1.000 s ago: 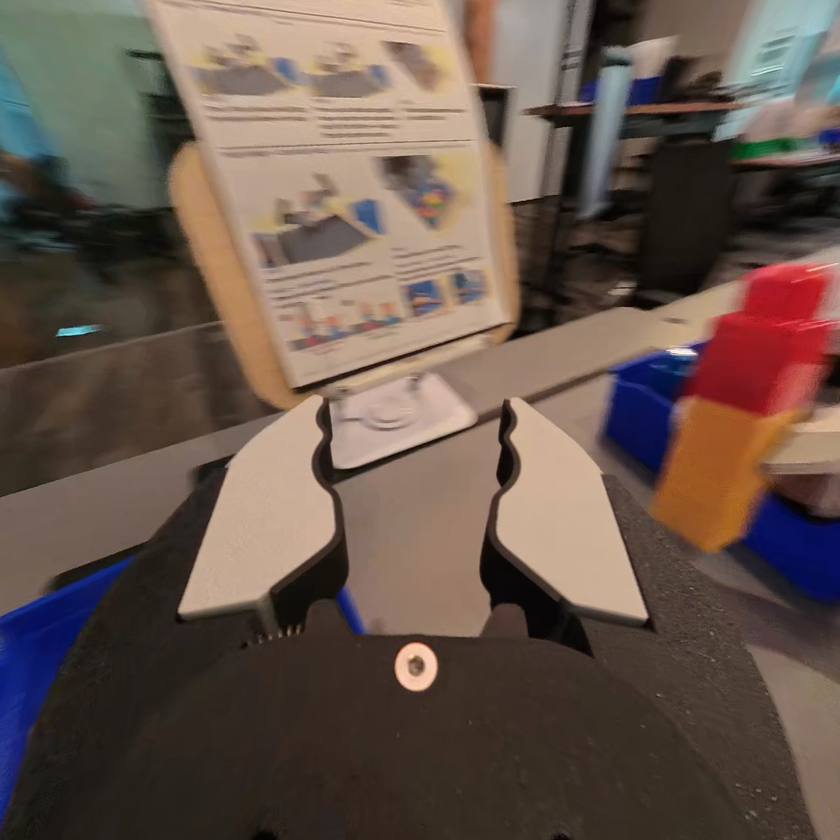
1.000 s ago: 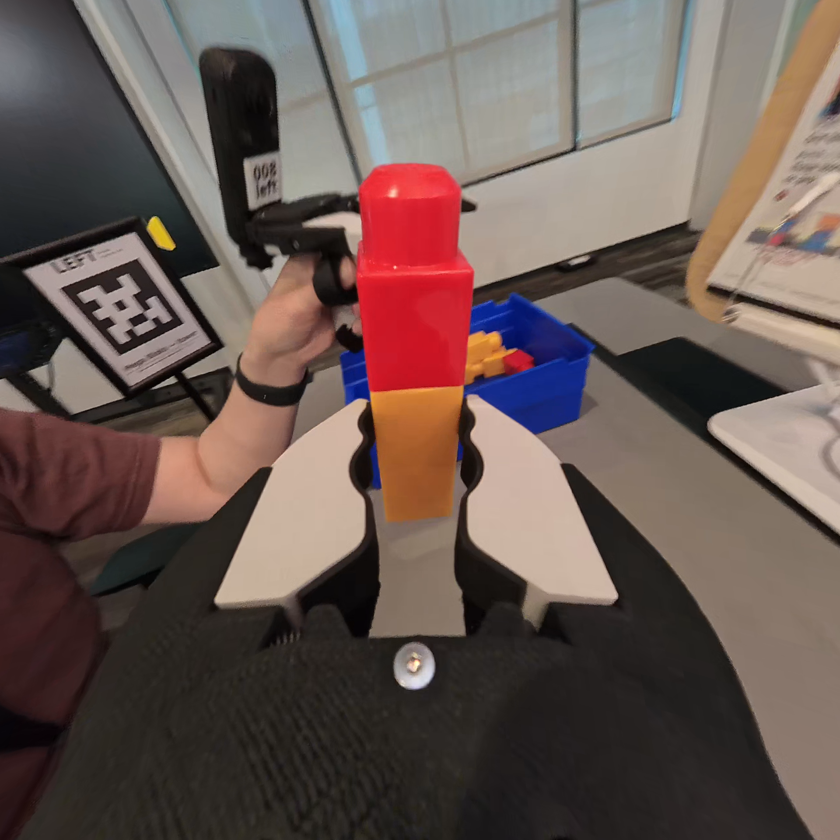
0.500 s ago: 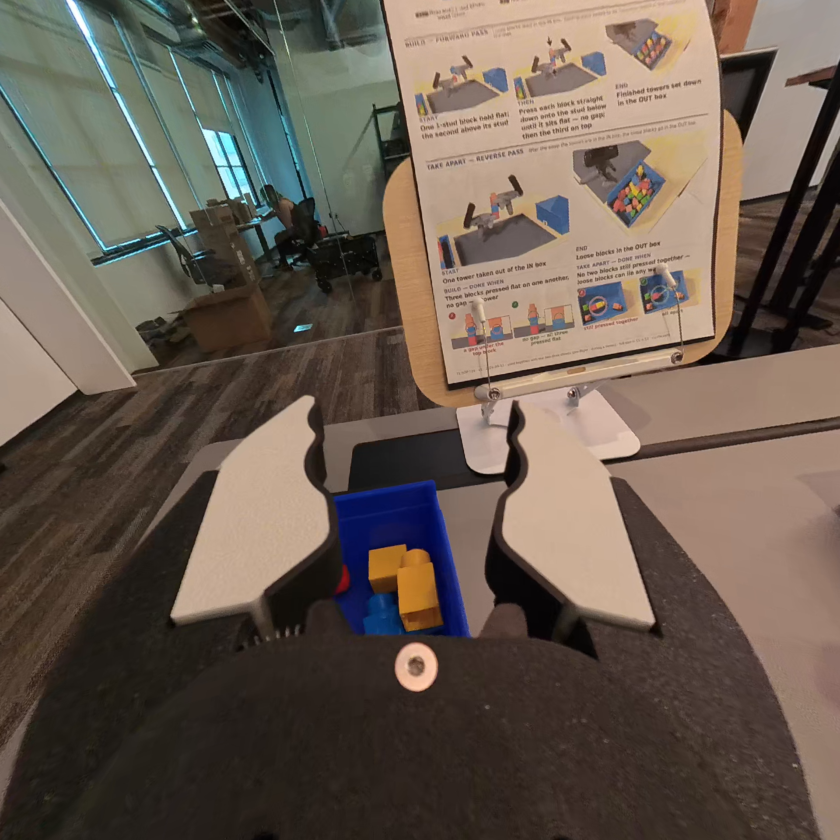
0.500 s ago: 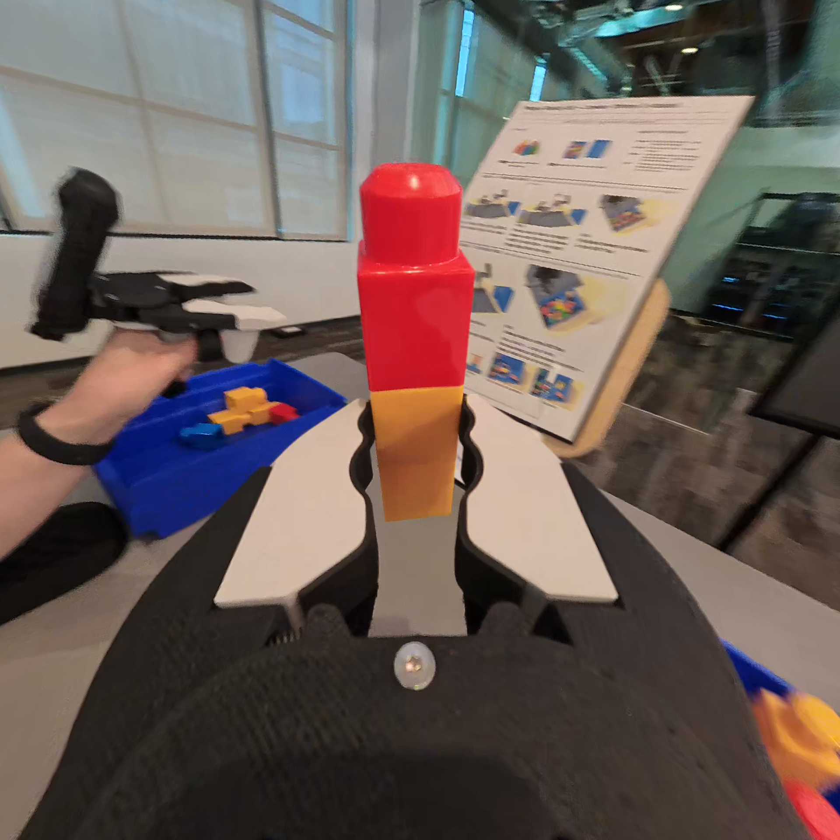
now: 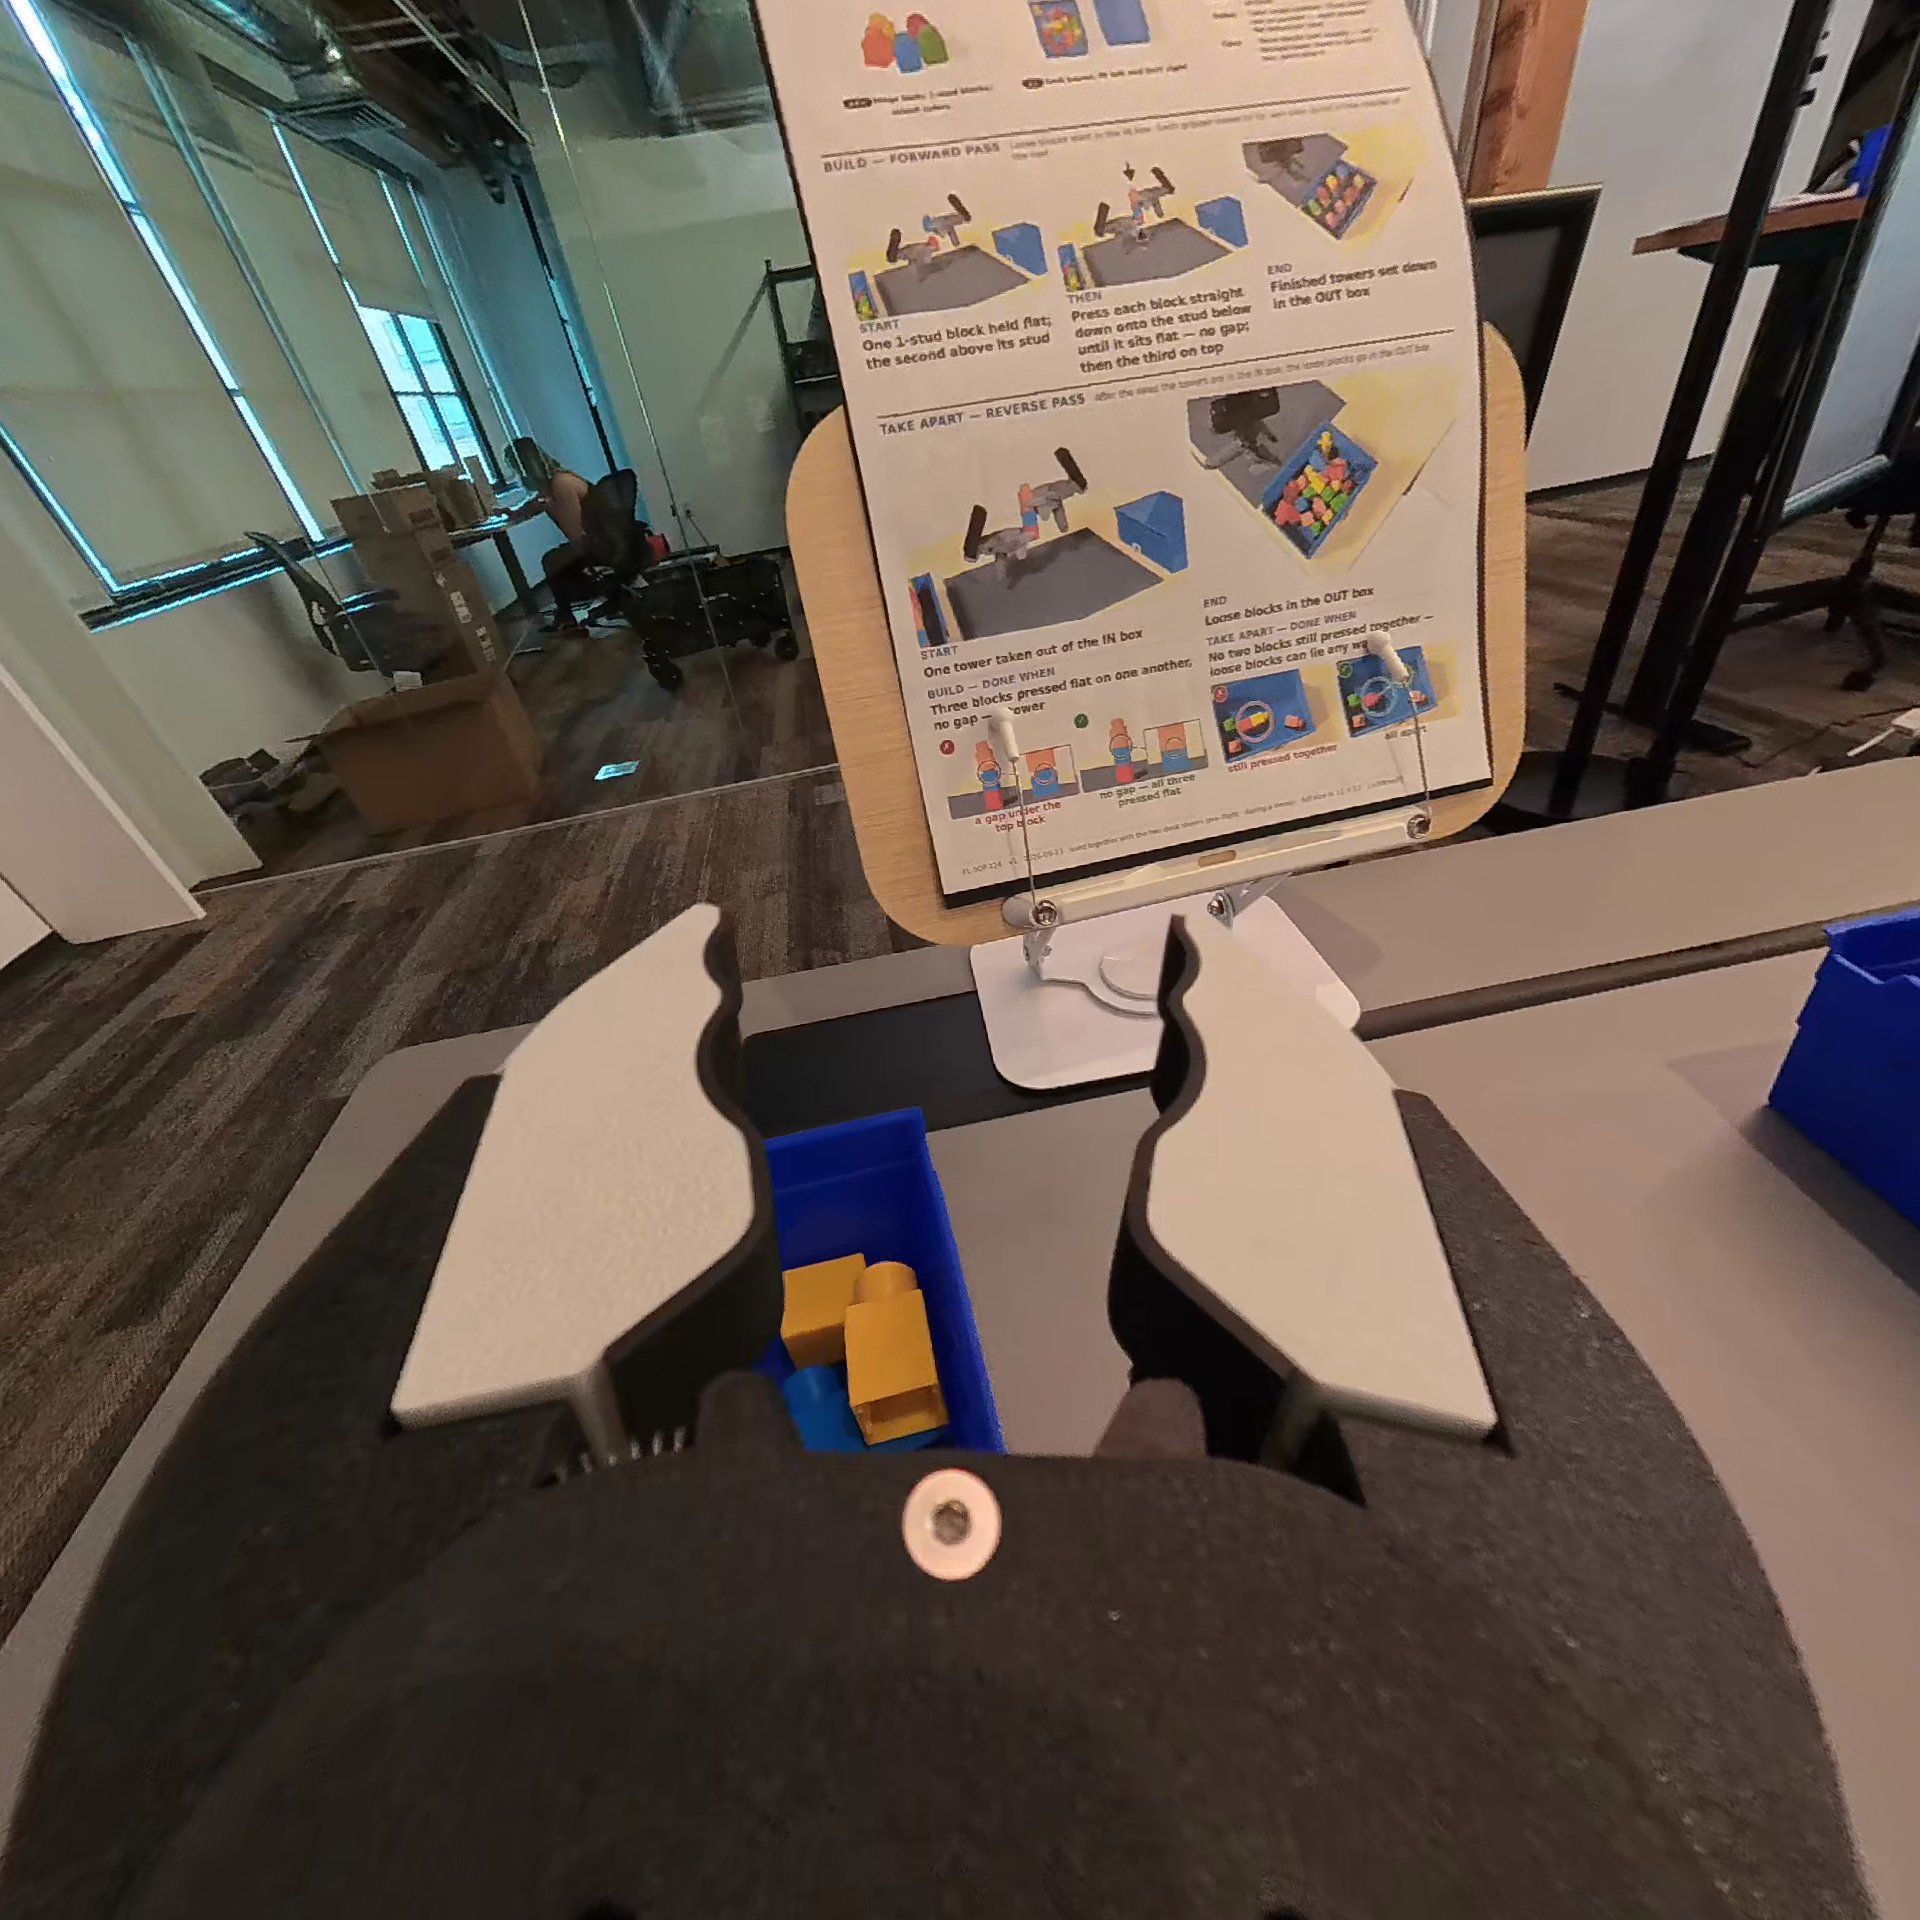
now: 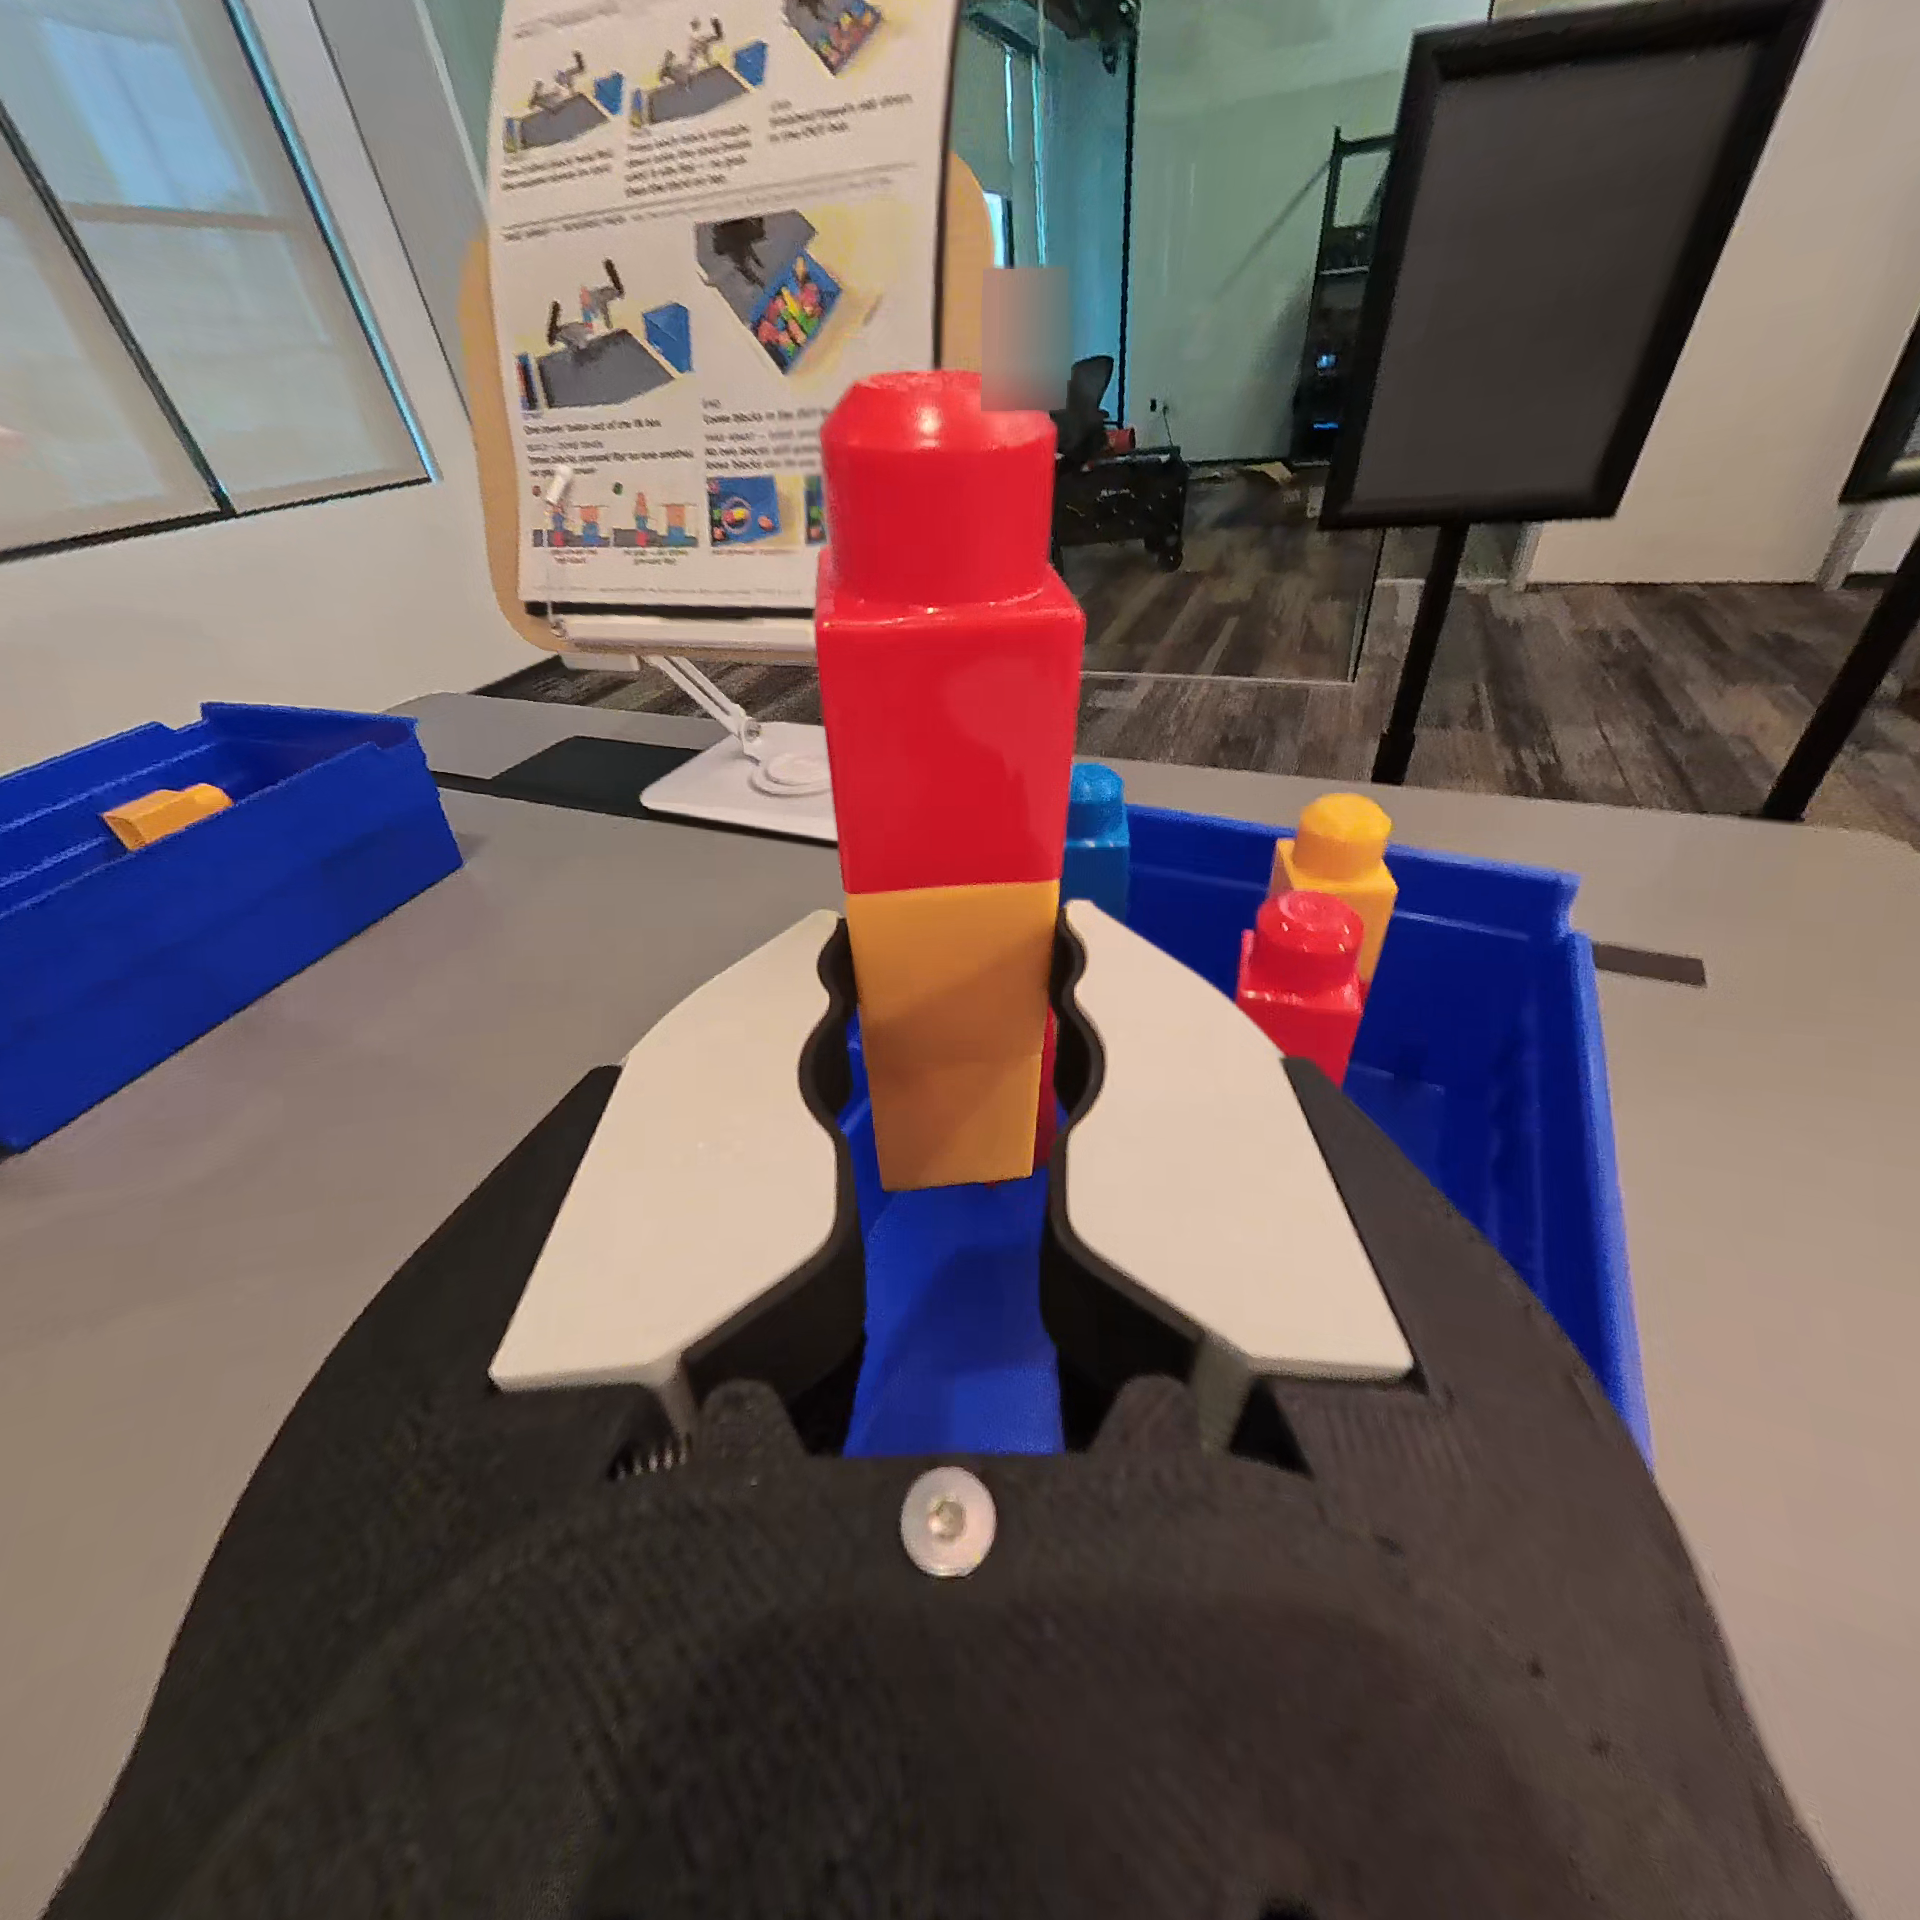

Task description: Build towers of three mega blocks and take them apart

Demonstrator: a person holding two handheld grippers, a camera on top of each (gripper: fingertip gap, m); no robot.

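Note:
My right gripper (image 6: 951, 925) is shut on the orange bottom block (image 6: 951, 1029) of a tower (image 6: 951, 727) with red blocks above it. It holds the tower upright over the near end of the right blue bin (image 6: 1507, 1039). Red (image 6: 1299, 987), orange (image 6: 1335, 862) and blue (image 6: 1096, 831) towers stand in that bin. My left gripper (image 5: 943, 935) is open and empty above the left blue bin (image 5: 862, 1153), which holds loose orange blocks (image 5: 888, 1351) and a blue block (image 5: 821, 1403).
An instruction sheet on a white stand (image 5: 1143, 468) stands at the table's far edge, also in the right wrist view (image 6: 707, 312). The left bin (image 6: 208, 894) shows an orange block (image 6: 166, 810). The right bin's corner (image 5: 1860, 1060) is at the left wrist view's right edge. A black board on a stand (image 6: 1558, 260) is behind the table. The grippers' ends are close to 45 cm from one another.
My right gripper swung to the right with the tower still in its grasp and now hangs over the right bin. My left gripper turned away from the tower to the left bin, jaws open.

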